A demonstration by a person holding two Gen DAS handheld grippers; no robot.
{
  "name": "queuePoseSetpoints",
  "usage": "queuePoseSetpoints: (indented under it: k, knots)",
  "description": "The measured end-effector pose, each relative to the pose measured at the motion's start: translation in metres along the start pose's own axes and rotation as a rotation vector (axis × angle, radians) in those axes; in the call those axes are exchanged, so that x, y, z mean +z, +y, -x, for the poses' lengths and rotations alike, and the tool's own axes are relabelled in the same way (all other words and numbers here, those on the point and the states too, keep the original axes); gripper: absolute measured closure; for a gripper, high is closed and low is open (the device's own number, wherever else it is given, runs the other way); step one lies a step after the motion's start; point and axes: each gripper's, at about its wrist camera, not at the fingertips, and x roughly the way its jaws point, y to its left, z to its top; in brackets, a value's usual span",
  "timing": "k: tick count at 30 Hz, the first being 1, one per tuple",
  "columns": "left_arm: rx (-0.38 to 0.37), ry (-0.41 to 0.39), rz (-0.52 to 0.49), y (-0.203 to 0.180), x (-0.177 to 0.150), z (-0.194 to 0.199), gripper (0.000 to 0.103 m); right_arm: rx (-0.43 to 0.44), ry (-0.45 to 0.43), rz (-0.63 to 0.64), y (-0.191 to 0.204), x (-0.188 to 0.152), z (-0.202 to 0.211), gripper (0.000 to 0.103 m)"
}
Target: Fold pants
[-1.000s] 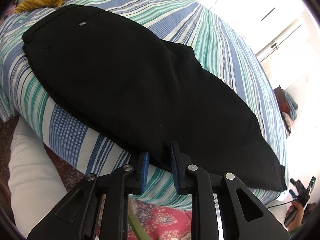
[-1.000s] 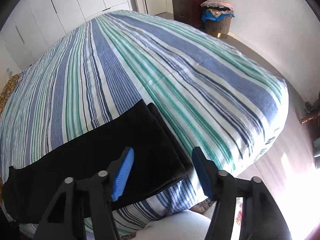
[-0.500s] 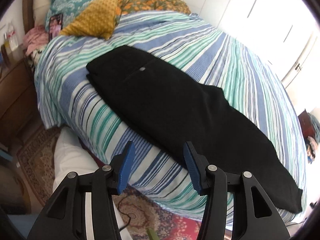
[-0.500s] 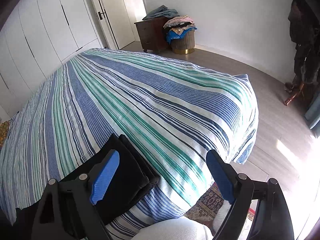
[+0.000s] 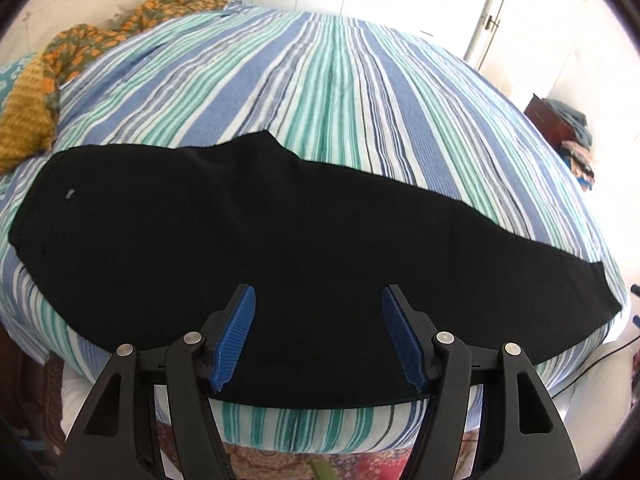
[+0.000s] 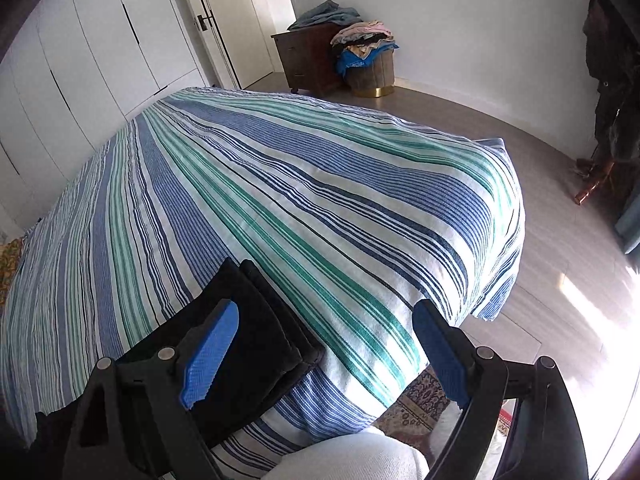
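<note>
Black pants point(image 5: 256, 236) lie flat along the near edge of a striped bed point(image 5: 328, 80), folded lengthwise, waist at the left and leg hems at the right. My left gripper point(image 5: 318, 300) hovers above their middle; its jaws are opening and nothing is between them. In the right wrist view only the hem end of the pants point(image 6: 244, 320) shows, lying on the bed cover point(image 6: 304, 200). My right gripper point(image 6: 324, 316) stands open over that end, its left pad above the cloth, its right pad above the bare cover, gripping nothing.
Yellow and orange cushions point(image 5: 48, 76) lie at the head of the bed. White wardrobe doors point(image 6: 92, 52) stand behind it. A dark cabinet point(image 6: 308, 56) and a basket piled with clothes point(image 6: 368, 60) stand by the far wall. A patterned rug point(image 6: 416, 404) lies beside the bed.
My left gripper let go of the pants' near edge, opened wide and drew back and up, swinging to face their middle. My right gripper opened a little wider and pulled back from the hems.
</note>
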Motion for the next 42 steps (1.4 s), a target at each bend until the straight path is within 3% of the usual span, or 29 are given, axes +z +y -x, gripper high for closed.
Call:
queuePoseSetpoints:
  k: [4, 8, 12, 16, 22, 29, 35, 38, 42]
  knots:
    - [0.028, 0.114, -0.04, -0.004, -0.012, -0.031, 0.035, 0.105, 0.045, -0.04, -0.009, 0.003, -0.006, 0.015]
    - [0.047, 0.096, -0.108, -0.011, -0.021, -0.029, 0.032, 0.27, 0.054, -0.139, -0.034, 0.007, -0.001, 0.015]
    - [0.052, 0.094, -0.102, -0.011, -0.023, -0.028, 0.031, 0.418, 0.187, -0.219, -0.048, 0.003, -0.014, 0.015]
    - [0.06, 0.096, -0.108, -0.014, -0.025, -0.026, 0.029, 0.565, 0.343, -0.265, -0.037, -0.01, -0.032, 0.015]
    - [0.053, 0.104, -0.086, -0.011, -0.022, -0.026, 0.029, 0.502, 0.38, -0.279, -0.037, -0.008, -0.057, 0.015]
    - [0.058, 0.104, -0.079, -0.009, -0.021, -0.028, 0.029, 0.534, 0.478, -0.258, -0.039, 0.0, -0.09, 0.015]
    - [0.059, 0.106, -0.08, -0.009, -0.021, -0.029, 0.028, 0.674, 0.445, -0.307, -0.04, 0.008, -0.088, 0.015]
    - [0.062, 0.107, -0.083, -0.009, -0.021, -0.029, 0.028, 0.644, 0.479, -0.285, -0.038, 0.008, -0.098, 0.015]
    - [0.063, 0.107, -0.082, -0.009, -0.021, -0.029, 0.027, 0.733, 0.544, -0.178, -0.018, 0.015, -0.106, 0.019]
